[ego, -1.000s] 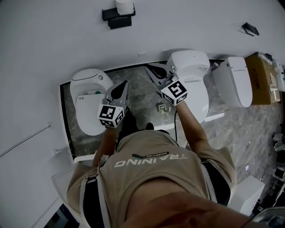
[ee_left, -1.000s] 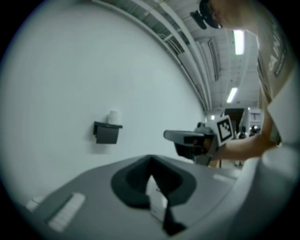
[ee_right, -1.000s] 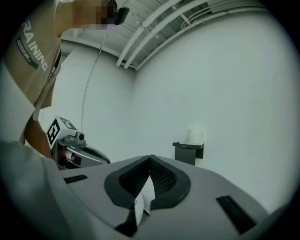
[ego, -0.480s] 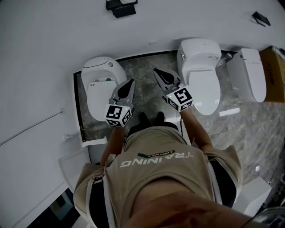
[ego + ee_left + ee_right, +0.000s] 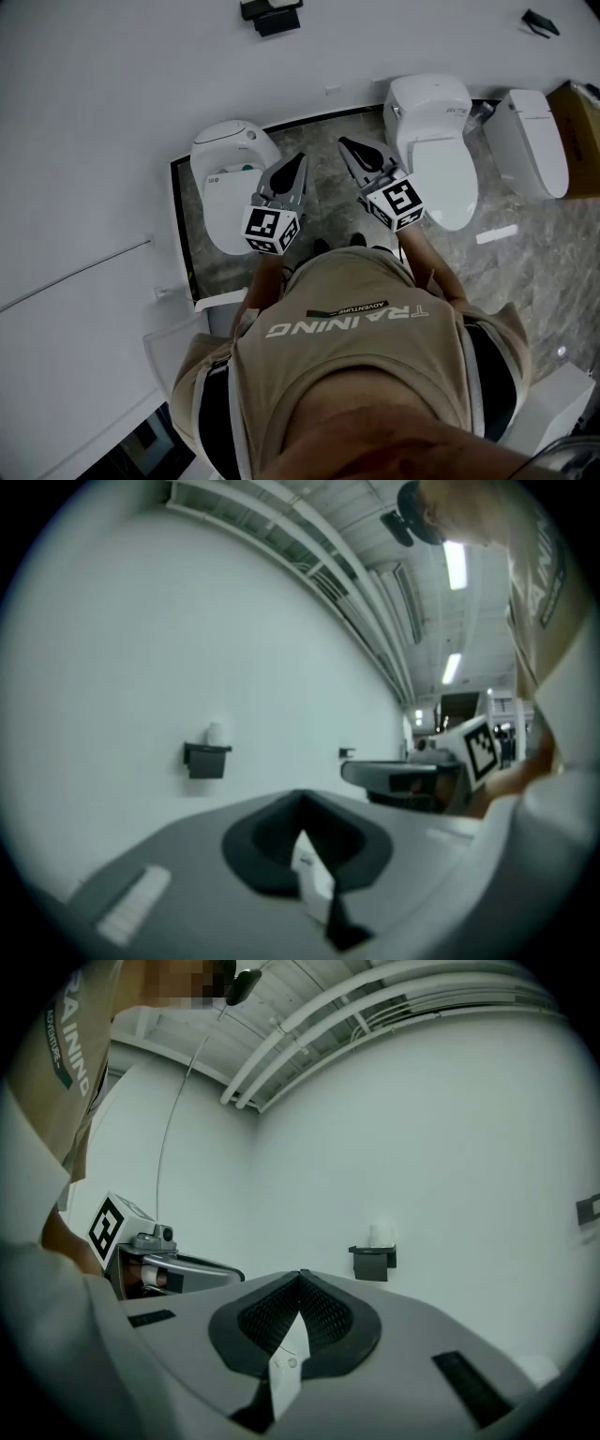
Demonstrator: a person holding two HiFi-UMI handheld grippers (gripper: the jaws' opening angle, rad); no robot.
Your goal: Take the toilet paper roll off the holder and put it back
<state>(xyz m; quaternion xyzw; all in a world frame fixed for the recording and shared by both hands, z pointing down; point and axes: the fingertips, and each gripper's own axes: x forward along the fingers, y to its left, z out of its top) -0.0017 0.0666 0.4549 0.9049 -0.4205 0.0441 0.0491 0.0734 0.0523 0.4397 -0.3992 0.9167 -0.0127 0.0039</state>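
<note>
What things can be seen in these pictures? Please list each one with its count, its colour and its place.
toilet paper roll: one, white, on the holder
holder: one, black, on the wall
toilets: three, white, in a row by the wall
wall fitting: one, black, right of the holder
cardboard box: one, brown, right edge of head view
shirt: one, beige, on the person
left gripper: one, grey, shut, empty
right gripper: one, grey, shut, empty
</note>
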